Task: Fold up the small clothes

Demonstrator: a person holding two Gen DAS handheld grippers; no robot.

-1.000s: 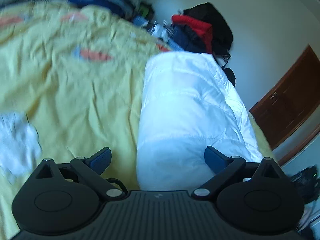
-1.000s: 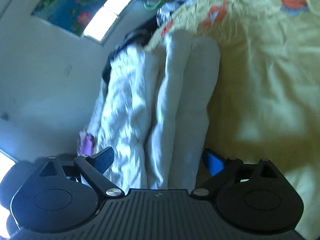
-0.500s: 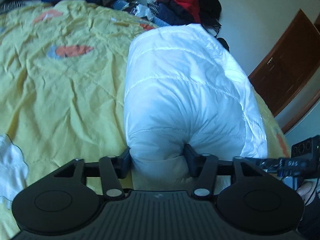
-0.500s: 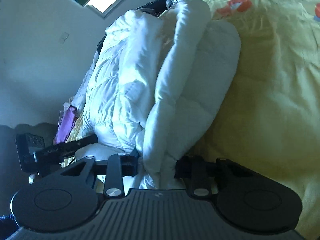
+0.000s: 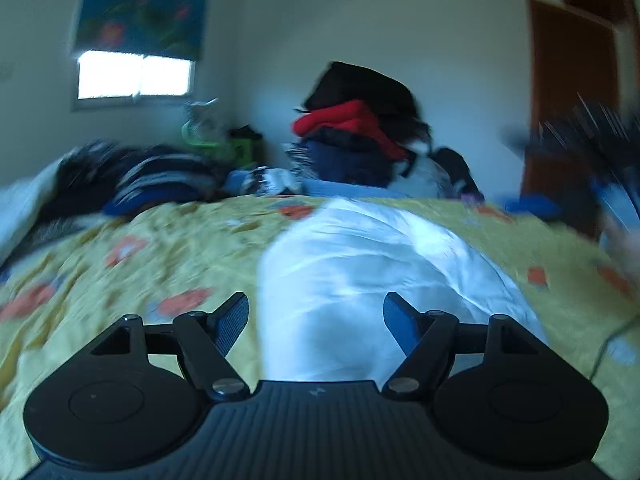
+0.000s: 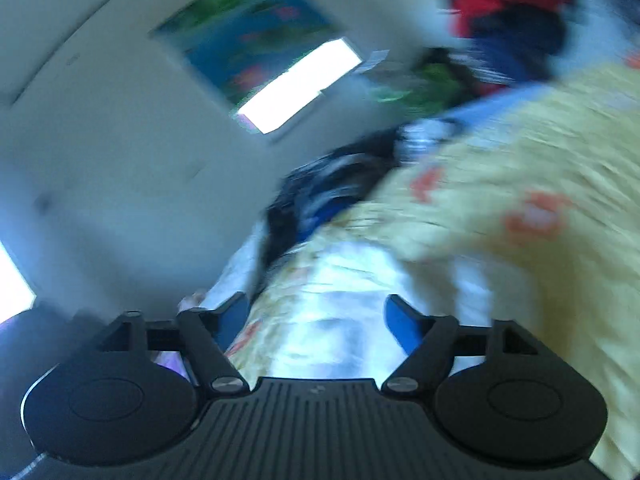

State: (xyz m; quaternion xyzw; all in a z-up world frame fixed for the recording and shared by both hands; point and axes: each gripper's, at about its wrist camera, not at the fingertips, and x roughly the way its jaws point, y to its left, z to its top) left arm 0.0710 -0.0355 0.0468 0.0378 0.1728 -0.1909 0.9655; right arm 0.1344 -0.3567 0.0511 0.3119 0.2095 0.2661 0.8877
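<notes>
The left gripper (image 5: pixel 316 316) has its blue-padded jaws spread apart with nothing pinched between them; they have just been widening again. The white quilted garment (image 5: pixel 384 280) lies folded into a puffy bundle just beyond the fingertips, on a yellow bedspread (image 5: pixel 168 264) patterned with orange shapes. The right gripper (image 6: pixel 316 316) is likewise spread and free of cloth, its jaws also just reopened, with the same white bundle (image 6: pixel 340 300) lying below and ahead of it; this view is badly blurred. Behind the bed, a heap of dark, red and striped clothes (image 5: pixel 352 136) stands against a pale wall (image 5: pixel 440 48). A small bright window (image 5: pixel 134 74) sits under a blue-green blind, and a brown wooden door (image 5: pixel 572 92) stands at the right. Half a second ago both grippers were squeezing the near edge of the bundle; now they have let it go and lifted, so more wall and less bed fills each view.
</notes>
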